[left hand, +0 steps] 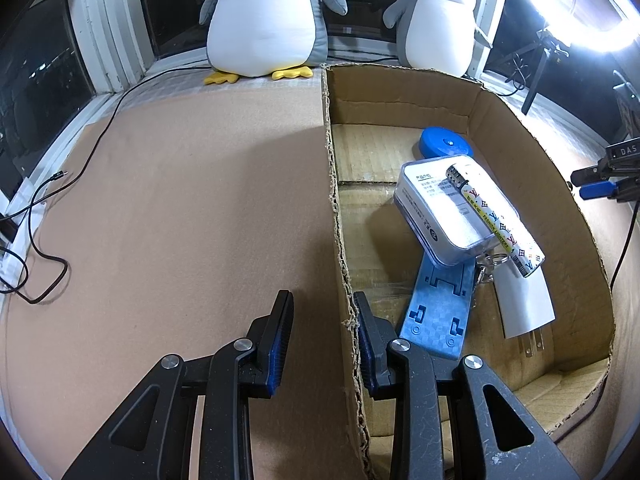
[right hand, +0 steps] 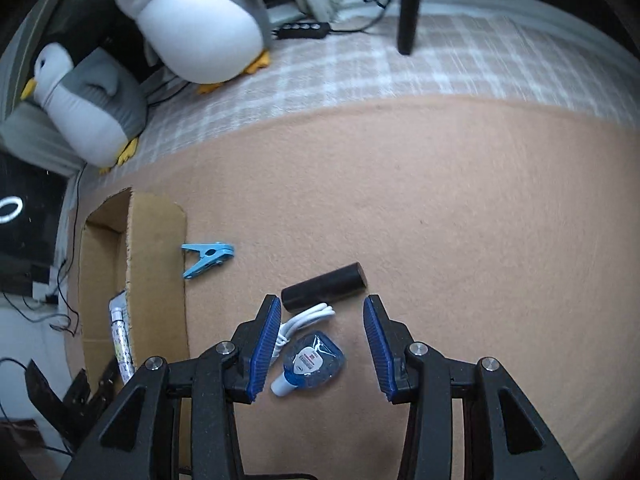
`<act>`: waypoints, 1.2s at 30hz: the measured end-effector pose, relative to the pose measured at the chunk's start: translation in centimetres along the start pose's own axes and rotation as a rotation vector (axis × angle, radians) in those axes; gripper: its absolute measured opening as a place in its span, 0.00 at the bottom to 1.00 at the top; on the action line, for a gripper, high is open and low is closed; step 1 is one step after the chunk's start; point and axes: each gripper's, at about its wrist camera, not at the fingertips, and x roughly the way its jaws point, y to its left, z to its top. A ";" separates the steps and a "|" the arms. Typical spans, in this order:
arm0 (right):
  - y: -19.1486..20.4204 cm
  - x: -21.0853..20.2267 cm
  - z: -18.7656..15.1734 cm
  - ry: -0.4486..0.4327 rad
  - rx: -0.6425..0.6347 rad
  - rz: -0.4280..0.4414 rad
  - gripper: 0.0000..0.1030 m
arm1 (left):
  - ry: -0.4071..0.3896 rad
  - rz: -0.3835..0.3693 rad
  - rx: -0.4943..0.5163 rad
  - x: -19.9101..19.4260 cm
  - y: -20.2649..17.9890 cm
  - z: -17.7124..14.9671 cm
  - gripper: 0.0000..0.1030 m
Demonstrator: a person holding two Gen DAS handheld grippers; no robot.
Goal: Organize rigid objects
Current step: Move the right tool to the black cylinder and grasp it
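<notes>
Our right gripper [right hand: 320, 344] hangs with its fingers spread wide over a small blue sanitizer bottle [right hand: 310, 364] lying flat on the tan worktop [right hand: 440, 220], and we judge this to be the next thing bound for the cardboard box [left hand: 520, 128]. The main risk is a messy grasp: a coiled white cable [right hand: 308, 316] lies just beside the bottle and runs under or against the inner left finger, so closing here could pinch the cable along with the bottle, or drag it. The black cylinder [right hand: 324, 286] sits just beyond the cable and looks free to roll if nudged. The bottle is flat and probably slick, so a grip near its white cap could let it twist out. Our left gripper [left hand: 323, 344] also has its fingers open and holds nothing; they straddle the box's near wall, one outside and one inside, and any bump there could shift the box. Inside, a white case [left hand: 444, 212] rests on a blue plastic stand [left hand: 438, 312], with a patterned lighter [left hand: 500, 224] lying across the case and a blue round piece [left hand: 444, 144] behind; the pile looks unsteady, so a dropped bottle could knock the lighter off. A blue clothespin [right hand: 208, 258] waits beside the box's outer wall, and two plush penguins [left hand: 264, 16] stand well clear at the back.
</notes>
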 end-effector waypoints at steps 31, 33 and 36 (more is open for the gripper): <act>4.1 3.7 3.0 -0.011 -0.138 -0.171 0.15 | 0.013 0.035 0.036 0.0 -0.6 0.2 0.31; 4.2 3.6 2.8 -0.017 -0.145 -0.173 0.15 | 0.013 0.035 0.036 0.0 -0.6 0.2 0.31; 4.2 3.6 2.7 -0.030 -0.139 -0.165 0.15 | 0.012 0.035 0.033 0.0 -0.7 0.3 0.31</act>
